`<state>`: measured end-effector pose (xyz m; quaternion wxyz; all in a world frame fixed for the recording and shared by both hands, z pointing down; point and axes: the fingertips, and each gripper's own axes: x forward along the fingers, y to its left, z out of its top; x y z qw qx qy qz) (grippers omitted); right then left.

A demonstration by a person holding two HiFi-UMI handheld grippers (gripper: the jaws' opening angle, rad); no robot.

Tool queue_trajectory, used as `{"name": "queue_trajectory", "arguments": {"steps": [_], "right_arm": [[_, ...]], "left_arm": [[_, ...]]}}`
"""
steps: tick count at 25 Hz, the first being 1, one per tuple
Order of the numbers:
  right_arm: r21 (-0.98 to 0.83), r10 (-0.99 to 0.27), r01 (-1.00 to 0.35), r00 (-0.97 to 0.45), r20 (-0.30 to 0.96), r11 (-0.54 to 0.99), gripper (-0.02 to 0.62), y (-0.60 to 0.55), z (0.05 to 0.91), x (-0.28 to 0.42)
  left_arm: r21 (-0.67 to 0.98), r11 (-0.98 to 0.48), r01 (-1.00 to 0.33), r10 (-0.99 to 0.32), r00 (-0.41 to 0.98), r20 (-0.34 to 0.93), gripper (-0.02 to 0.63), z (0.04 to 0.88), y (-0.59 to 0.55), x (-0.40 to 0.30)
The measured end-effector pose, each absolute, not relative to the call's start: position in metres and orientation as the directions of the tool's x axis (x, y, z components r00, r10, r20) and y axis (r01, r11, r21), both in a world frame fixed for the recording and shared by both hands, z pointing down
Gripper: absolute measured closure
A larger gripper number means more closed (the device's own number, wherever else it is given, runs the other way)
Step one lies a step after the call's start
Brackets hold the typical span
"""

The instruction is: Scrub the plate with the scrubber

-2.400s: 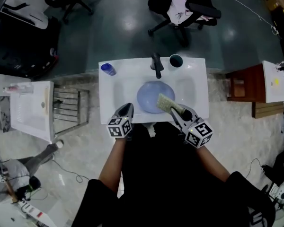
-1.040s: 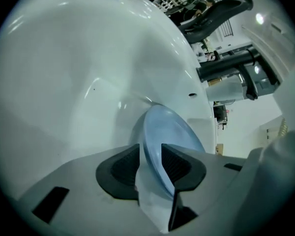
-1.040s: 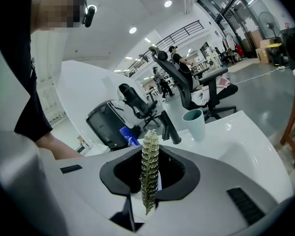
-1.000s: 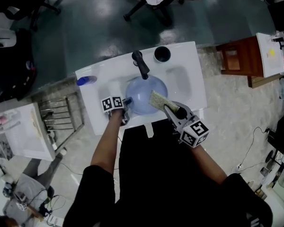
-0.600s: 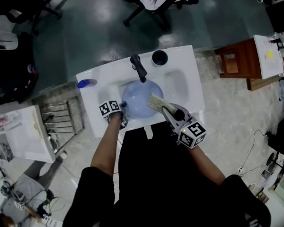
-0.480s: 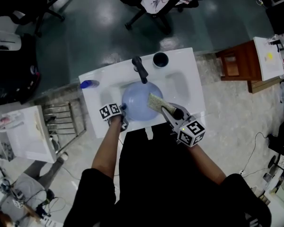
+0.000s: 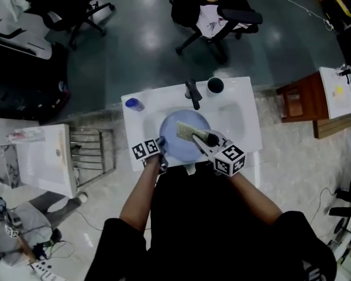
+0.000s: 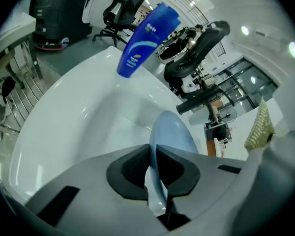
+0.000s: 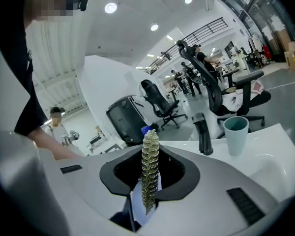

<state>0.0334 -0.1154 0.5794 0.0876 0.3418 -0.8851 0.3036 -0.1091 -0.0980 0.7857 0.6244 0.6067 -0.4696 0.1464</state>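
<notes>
A light blue plate (image 7: 178, 145) lies in the white sink (image 7: 245, 124). My left gripper (image 7: 159, 155) holds its near left rim: in the left gripper view the plate (image 8: 171, 132) stands edge-on between the pads of the left gripper (image 8: 152, 154), whose jaws are opening a touch while still touching the rim. My right gripper (image 7: 202, 140) is shut on a yellow-green scrubber (image 7: 189, 132), which rests over the plate's middle. In the right gripper view the scrubber (image 9: 150, 166) stands upright, pinched in the right gripper (image 9: 148, 191).
A black tap (image 7: 193, 93) and a teal cup (image 7: 215, 85) stand at the sink's far edge, and a blue bottle (image 7: 133, 104) at its far left corner. A metal rack (image 7: 93, 151) is to the left and a wooden stool (image 7: 298, 104) to the right. Office chairs stand beyond.
The left gripper has stayed at the plate's left rim. The right gripper has carried the scrubber from the plate's right edge in towards its middle.
</notes>
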Motion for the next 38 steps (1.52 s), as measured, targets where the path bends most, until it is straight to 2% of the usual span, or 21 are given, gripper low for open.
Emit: {"name": "queue_trajectory", "arguments": {"steps": [4,9,20,25,29,38], "right_arm": [[-0.453,-0.503,-0.621,-0.784,0.364,0.639,0.534,-0.115,0.580,-0.001],[-0.418,-0.432,-0.577,-0.811,0.395,0.702,0.534,-0.120,0.587,-0.037],[-0.363,-0.335,-0.542,-0.801,0.496,0.758,0.534,-0.124,0.614,-0.083],[-0.288,-0.341,-0.536,-0.784,0.518,0.794,0.534,-0.129,0.615,-0.089],[-0.183,-0.397,-0.559,-0.749,0.531,0.809,0.534,-0.136,0.616,-0.088],[-0.065,-0.476,-0.598,-0.695,0.539,0.799,0.534,-0.148,0.625,-0.082]], "left_arm": [[0.668,0.242,-0.704,-0.448,0.529,0.720,0.583,0.760,-0.098,-0.117],[0.693,0.198,-0.693,-0.492,0.541,0.682,0.581,0.734,-0.100,-0.126],[0.734,0.154,-0.662,-0.550,0.559,0.620,0.579,0.697,-0.101,-0.140],[0.744,0.153,-0.650,-0.558,0.565,0.608,0.578,0.690,-0.095,-0.139],[0.761,0.147,-0.632,-0.566,0.577,0.589,0.577,0.684,-0.091,-0.137],[0.783,0.134,-0.607,-0.558,0.607,0.566,0.577,0.679,-0.082,-0.128]]}}
